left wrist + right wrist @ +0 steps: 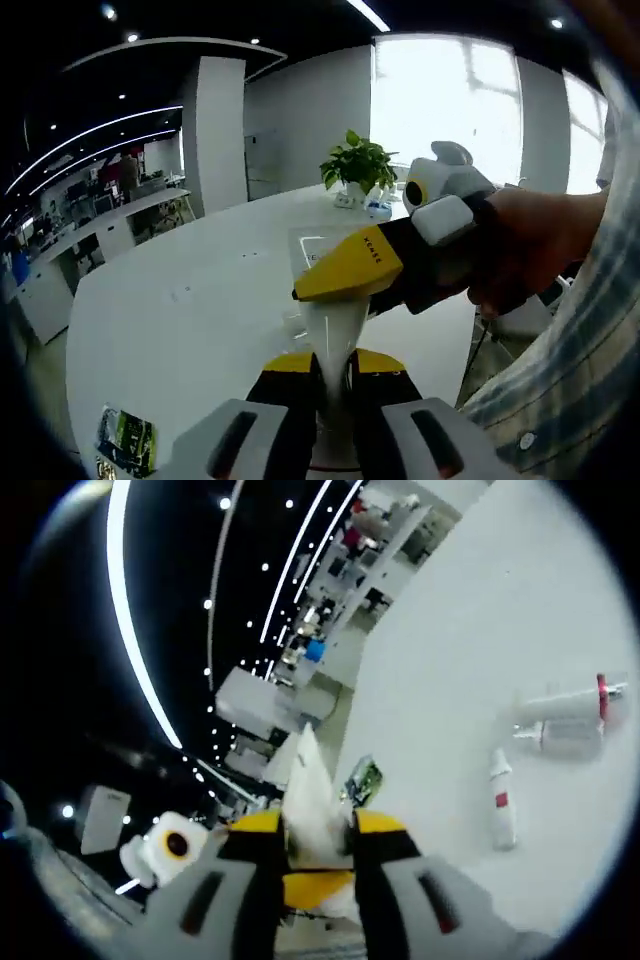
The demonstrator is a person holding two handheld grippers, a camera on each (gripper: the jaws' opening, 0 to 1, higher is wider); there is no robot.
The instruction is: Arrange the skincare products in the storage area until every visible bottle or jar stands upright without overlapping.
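White and wide, the surface [190,300] is the biggest thing in the left gripper view, and it also shows in the right gripper view [480,610], tilted. Behind it is a big room with long ceiling lights [90,135], a bright window [450,100] and a white pillar [220,130]. A green plant [358,165] stands at the far edge of the surface. A person's hand [530,250] in a checked sleeve [580,360] holds the right gripper [345,270], which comes in from the right of the left gripper view. Both grippers hold the same thing, a clear white tube [325,300] that looks like plastic. The left gripper [333,385] has its jaws pressed on the lower part of the tube, and the right gripper's jaws pinch it higher up. In the right gripper view the right gripper [318,845] has its jaws squeezed on the pale tube [310,790], which sticks up between them. Far off on the surface lie more skincare things: a clear bottle with a red band [570,705], a second clear bottle [560,738] just beside it, and a small white bottle [502,800] with a red mark, all lying on their sides. A little green packet [125,438] lies near the surface's edge.
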